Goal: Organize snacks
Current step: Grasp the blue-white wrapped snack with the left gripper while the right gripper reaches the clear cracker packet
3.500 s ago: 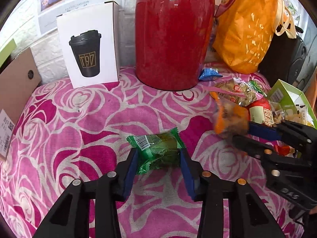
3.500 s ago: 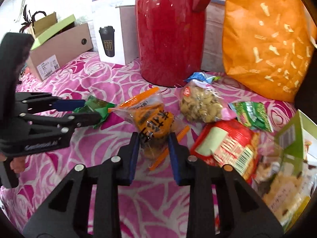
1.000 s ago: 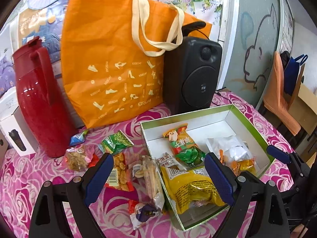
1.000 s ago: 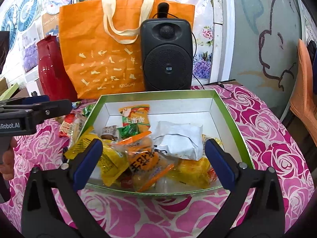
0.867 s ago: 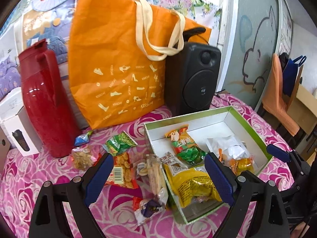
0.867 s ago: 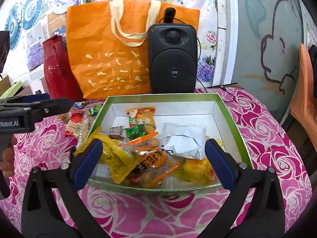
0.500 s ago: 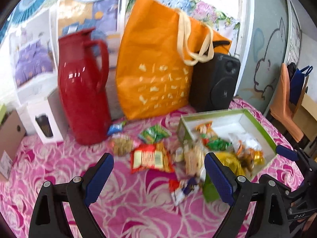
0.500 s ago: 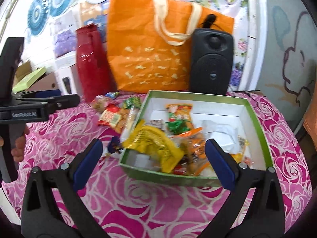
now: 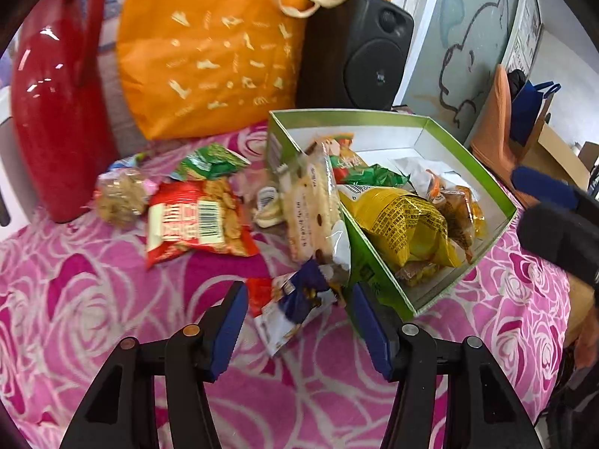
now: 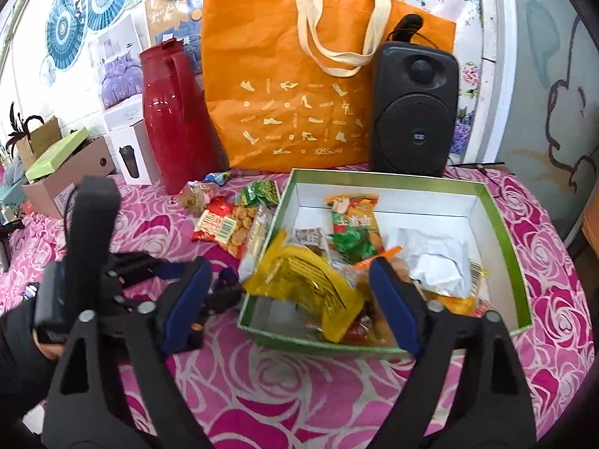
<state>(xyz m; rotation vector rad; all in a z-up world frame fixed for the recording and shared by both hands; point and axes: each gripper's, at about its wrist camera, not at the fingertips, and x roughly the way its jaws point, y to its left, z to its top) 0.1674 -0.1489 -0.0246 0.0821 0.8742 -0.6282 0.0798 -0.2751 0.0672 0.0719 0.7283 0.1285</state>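
Both claws stand wide and hold nothing. Our left claw (image 9: 299, 321) hangs low over the pink rose-print tablecloth (image 9: 93, 299), its blue pads straddling a small blue-and-white foil snack packet (image 9: 295, 307) that lies flat on the cloth, the pads near it on either side but not closed. Our right claw (image 10: 288, 299) hovers above the near edge of the box, jaws spread, with nothing between them.

Just ahead and to the right of the left claw sits the large green-rimmed cardboard box with white inside (image 9: 498, 194), already part filled: a crumpled yellow plastic bag (image 9: 404, 220), an orange-and-green packet (image 10: 353, 224) and a white wrapper (image 10: 438, 262) lie in it. Leaning on the box's near left wall, directly ahead of the left claw, stands a long clear pack of pale biscuits (image 9: 316, 209), touching the blue packet's upper end. Farther ahead and to the left, loose on the cloth, we see a red bag of fried snacks with a barcode (image 9: 194, 220), a clear bag of brown nuggets (image 9: 119, 194) and a small green packet (image 9: 209, 161).

We judge the step in hand to be picking up the next loose snack, the blue packet. Our next move calls for lowering the left claw a little, closing on the packet's middle without catching the biscuit pack or the box wall, then carrying it right into the box.
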